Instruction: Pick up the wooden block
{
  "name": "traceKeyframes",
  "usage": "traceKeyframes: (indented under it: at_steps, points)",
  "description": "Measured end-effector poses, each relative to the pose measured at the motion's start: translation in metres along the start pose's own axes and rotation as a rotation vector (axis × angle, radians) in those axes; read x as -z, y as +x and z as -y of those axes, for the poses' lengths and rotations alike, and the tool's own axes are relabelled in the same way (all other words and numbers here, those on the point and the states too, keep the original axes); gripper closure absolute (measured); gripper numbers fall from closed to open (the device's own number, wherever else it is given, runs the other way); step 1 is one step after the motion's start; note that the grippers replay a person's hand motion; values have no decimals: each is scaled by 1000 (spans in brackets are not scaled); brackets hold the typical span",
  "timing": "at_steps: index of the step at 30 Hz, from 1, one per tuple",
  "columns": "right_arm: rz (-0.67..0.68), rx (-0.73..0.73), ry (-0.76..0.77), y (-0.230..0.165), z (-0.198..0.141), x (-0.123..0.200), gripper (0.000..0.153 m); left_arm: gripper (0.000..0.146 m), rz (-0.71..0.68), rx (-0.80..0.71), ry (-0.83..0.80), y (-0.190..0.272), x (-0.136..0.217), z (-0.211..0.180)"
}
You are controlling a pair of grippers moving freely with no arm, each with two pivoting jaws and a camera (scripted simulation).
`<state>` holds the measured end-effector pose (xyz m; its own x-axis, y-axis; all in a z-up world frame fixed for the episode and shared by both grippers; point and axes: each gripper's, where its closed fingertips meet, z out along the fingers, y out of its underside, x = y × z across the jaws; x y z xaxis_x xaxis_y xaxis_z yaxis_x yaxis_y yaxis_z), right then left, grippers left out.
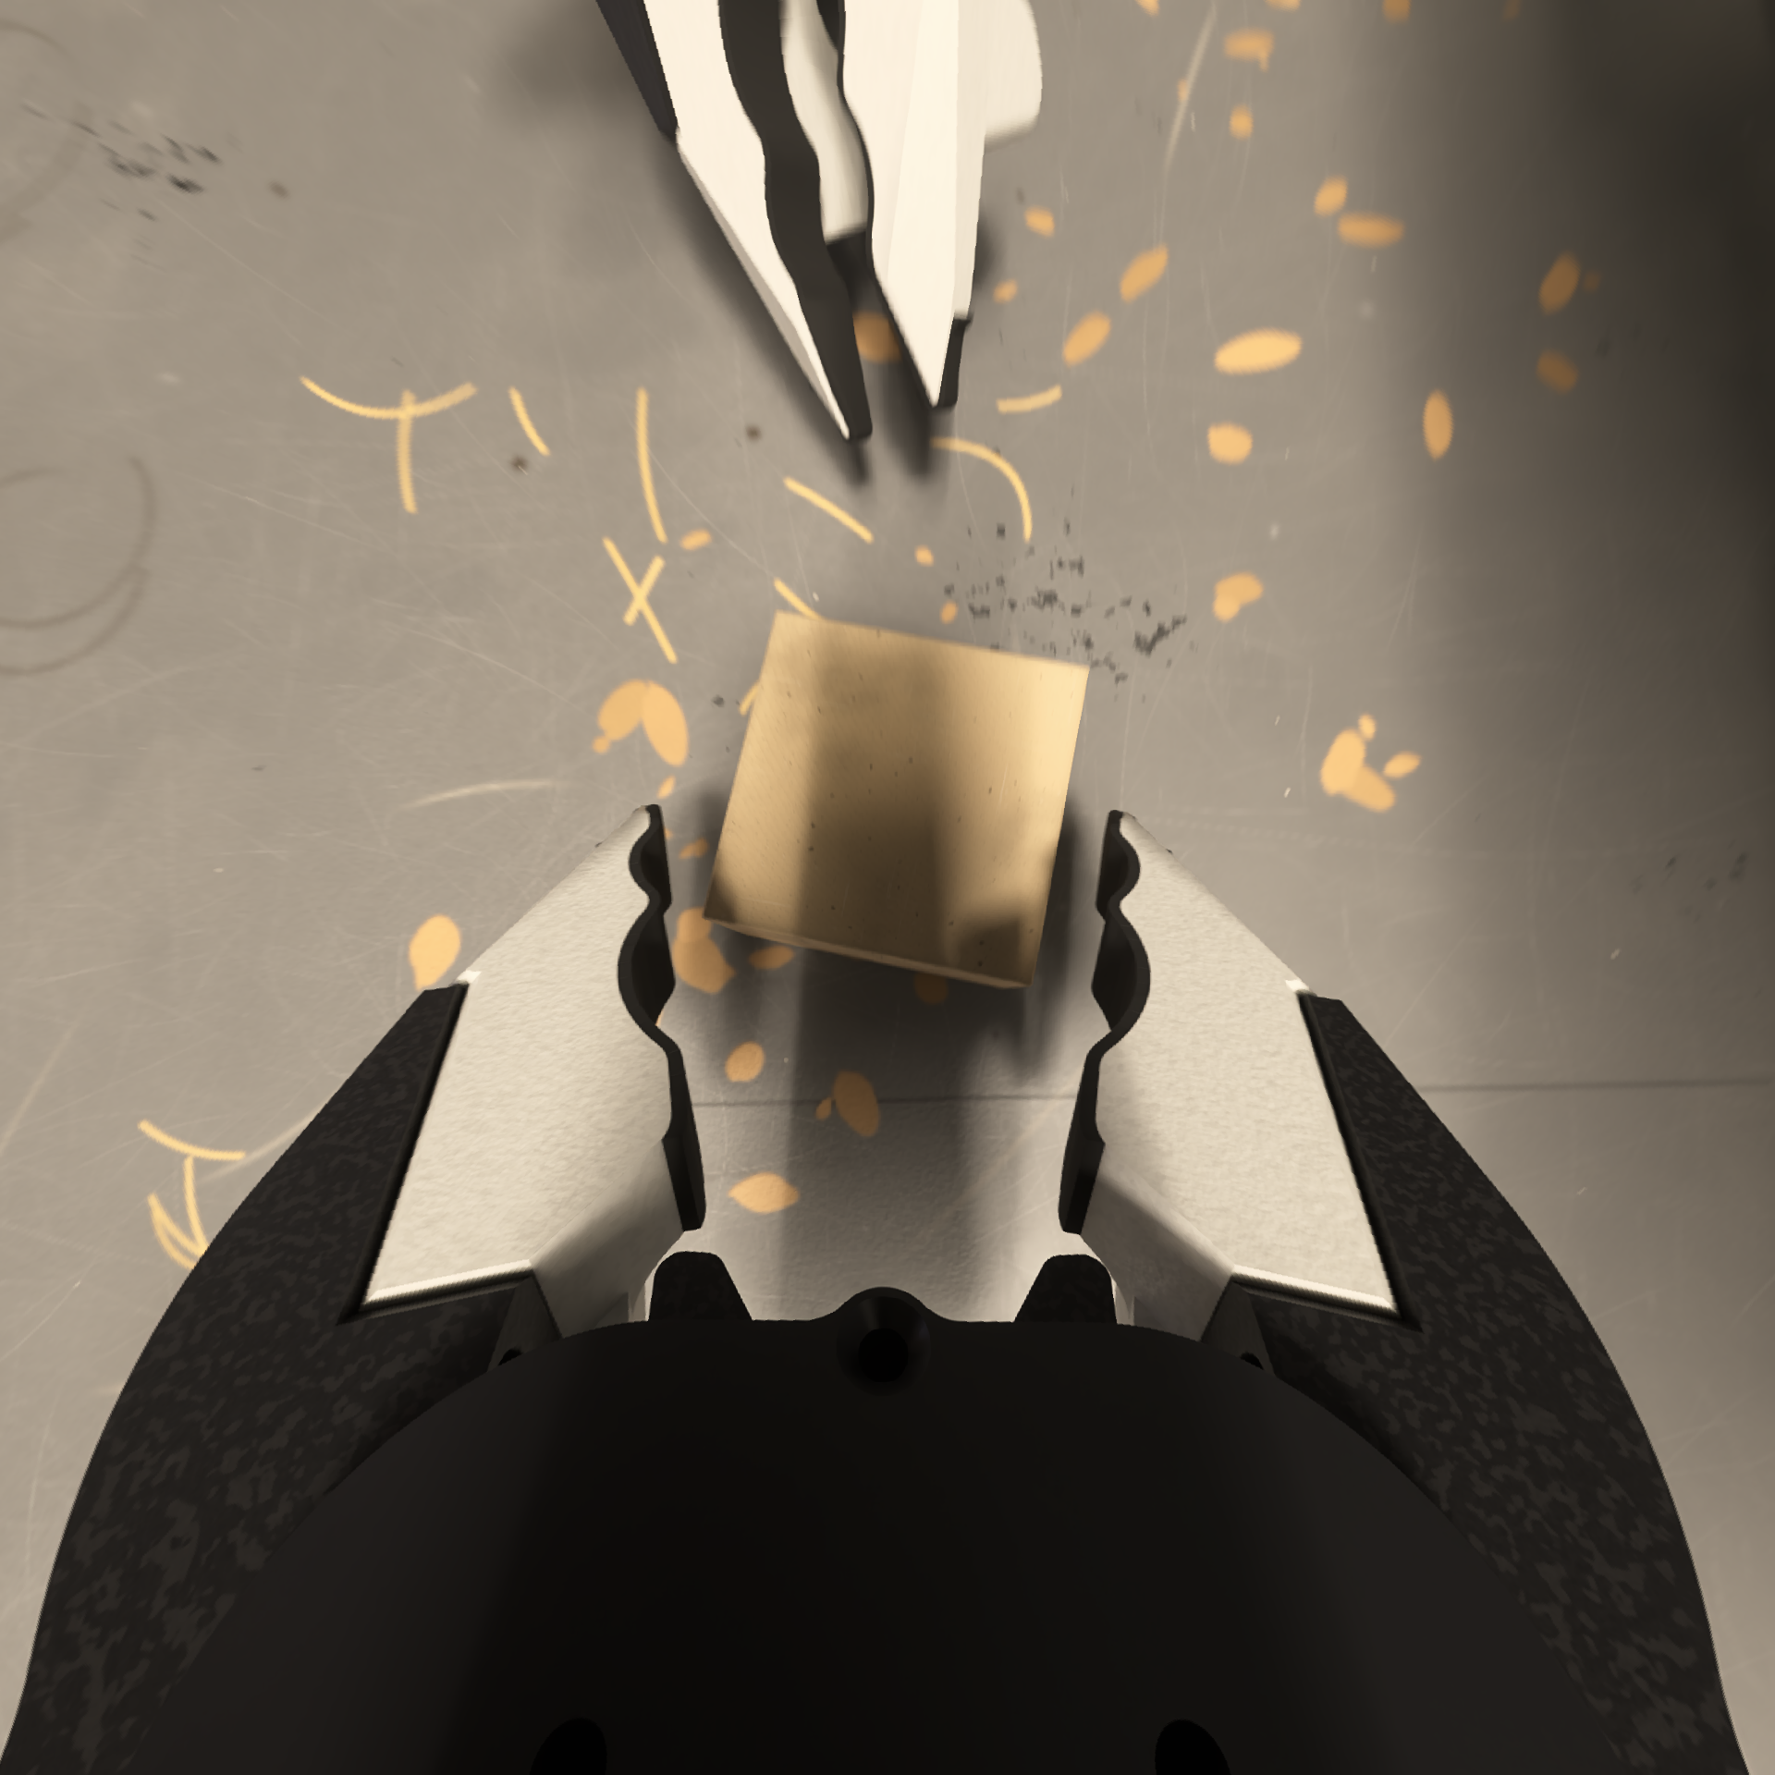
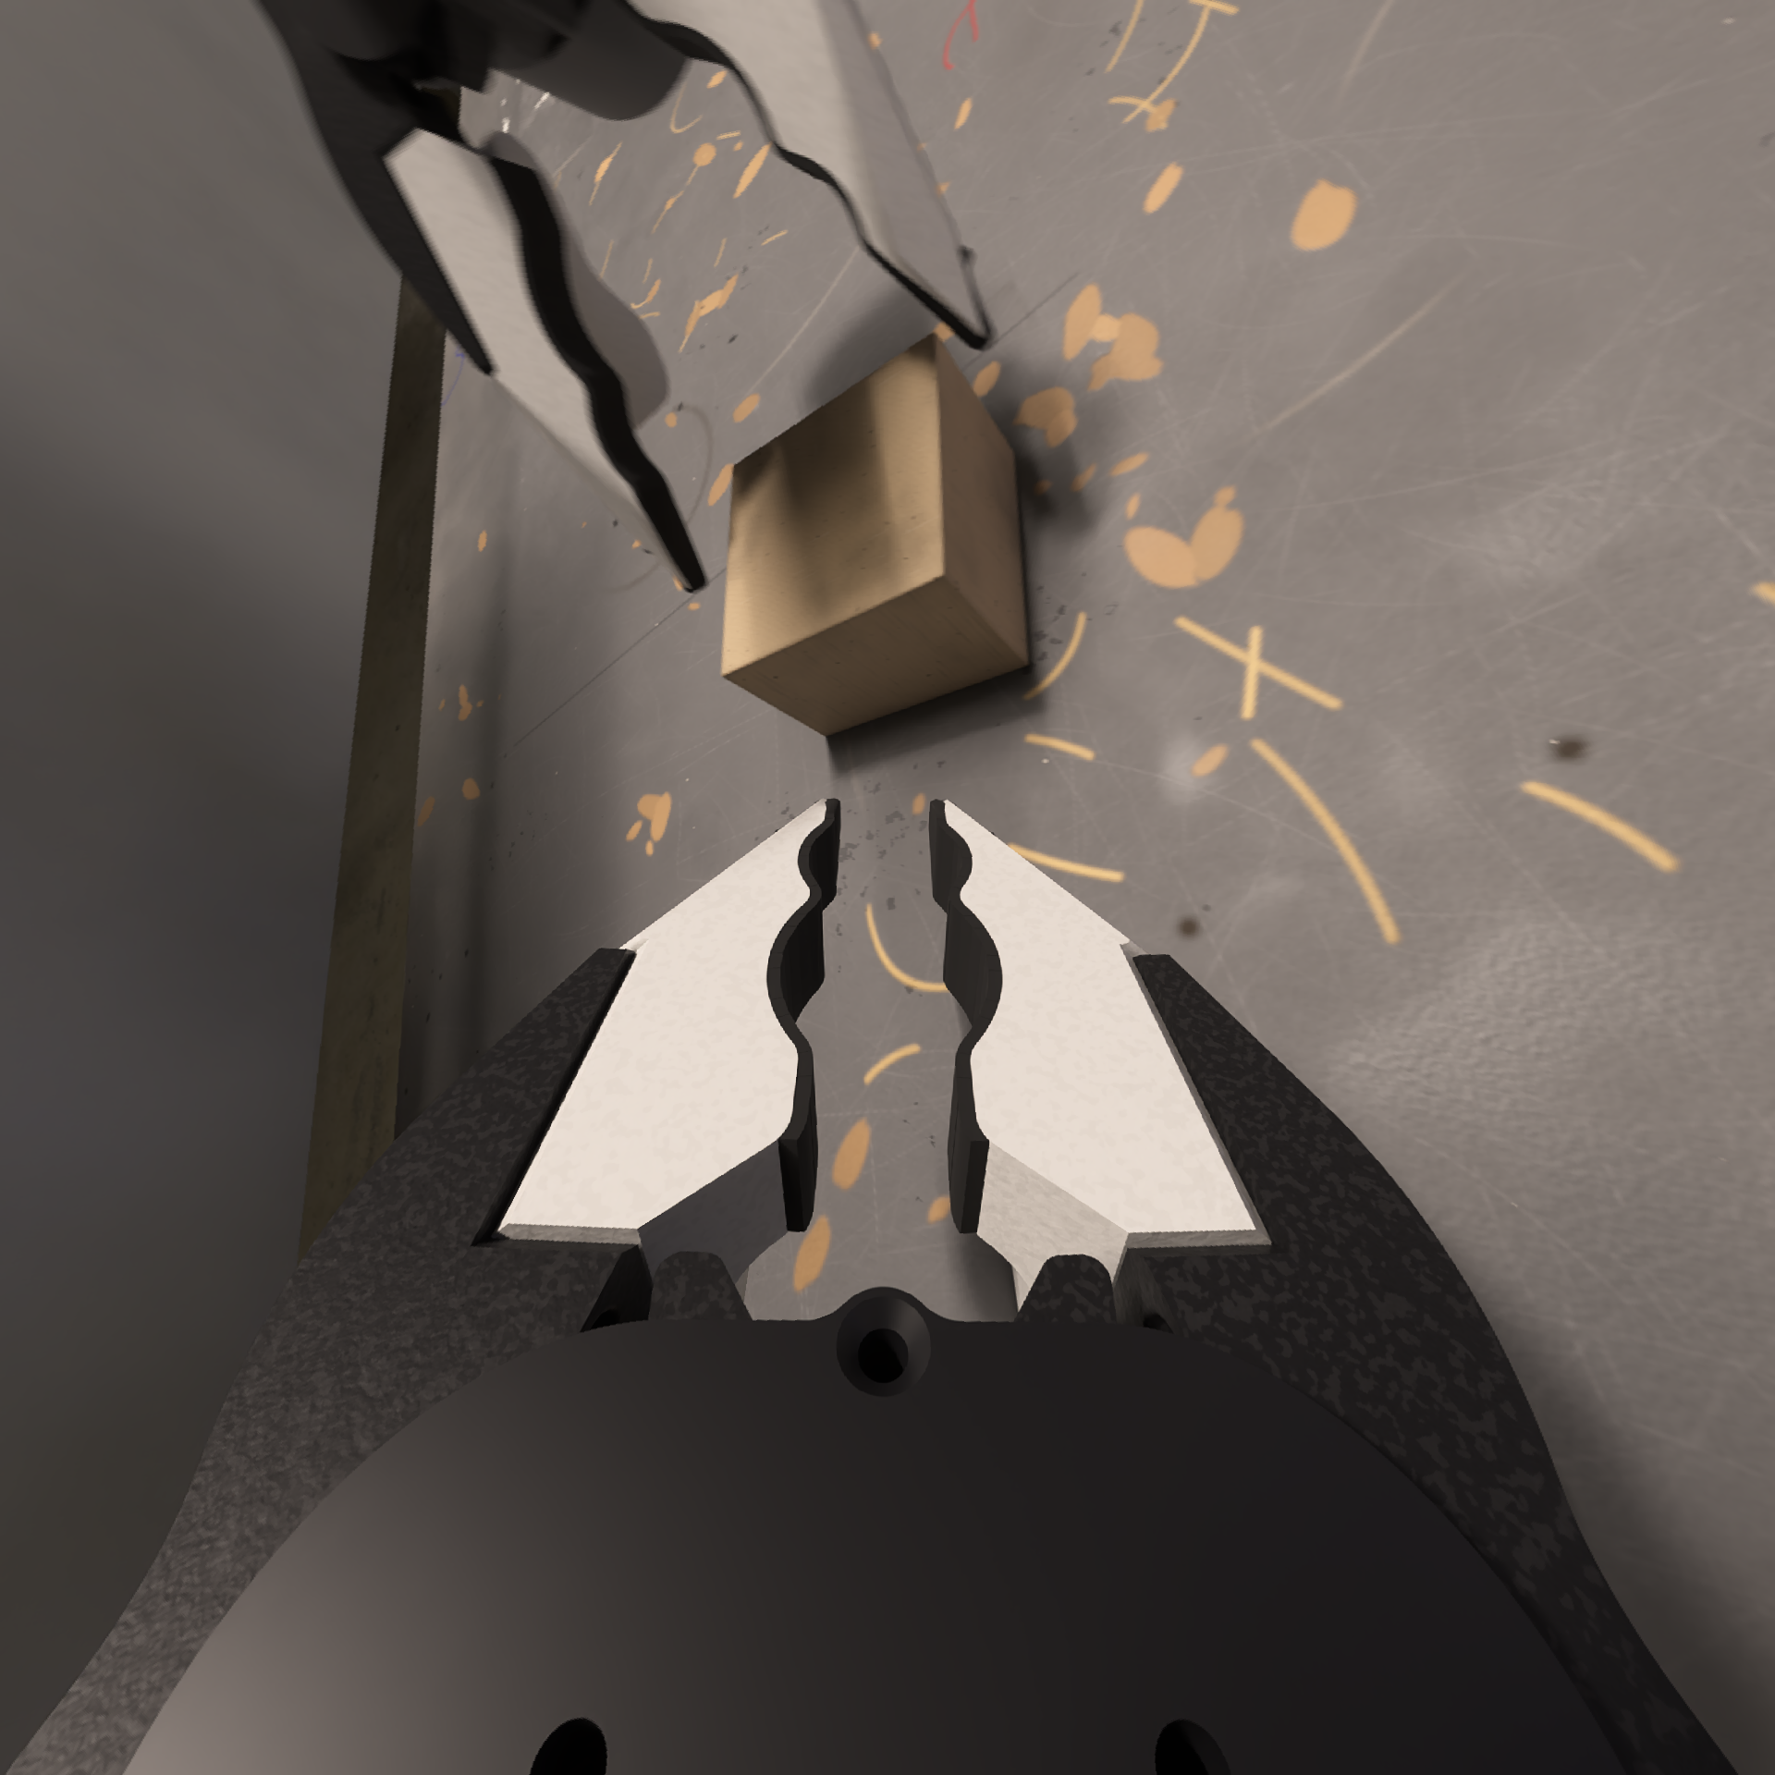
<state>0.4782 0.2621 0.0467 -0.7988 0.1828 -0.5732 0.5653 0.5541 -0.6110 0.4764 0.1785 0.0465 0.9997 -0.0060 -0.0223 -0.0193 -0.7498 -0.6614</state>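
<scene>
Wooden block [image 1: 888, 807] sits on paint-flecked grey worktop [image 1: 288, 768], just ahead of my left gripper [image 1: 884, 826], fingers spread wide, nothing held. Right gripper [image 2: 884, 816] fingers nearly together, empty, short of block. Block looks rigid, light, smooth-faced; I'd pinch opposite flat sides.

No legible text; only orange scrawls on tabletop [image 1: 288, 672]
</scene>
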Motion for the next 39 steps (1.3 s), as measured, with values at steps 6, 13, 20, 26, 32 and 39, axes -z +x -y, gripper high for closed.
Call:
traceKeyframes:
  at_steps: [6, 13, 20, 26, 32, 39]
  points:
    - [38, 38, 31, -13, -2, -6, 133, 39, -99, -117, -114, 0, -24, -19]
    - [40, 43, 97, -17, -5, 4, 133, 59, -121, -106, -146, 6, -31, -19]
    - [-12, 67, 218, -11, 1, 18, 133, 62, 127, -142, -141, -1, -17, -10]
    - [-83, 82, 310, -4, 10, 37, 132, 62, 394, -298, -250, -17, 9, 5]
    - [-125, 103, 330, 0, 11, 37, 131, 62, 537, -576, -497, -36, 39, 28]
    - [-146, 115, 366, 0, 13, 41, 131, 62, 627, -888, -818, -56, 61, 49]
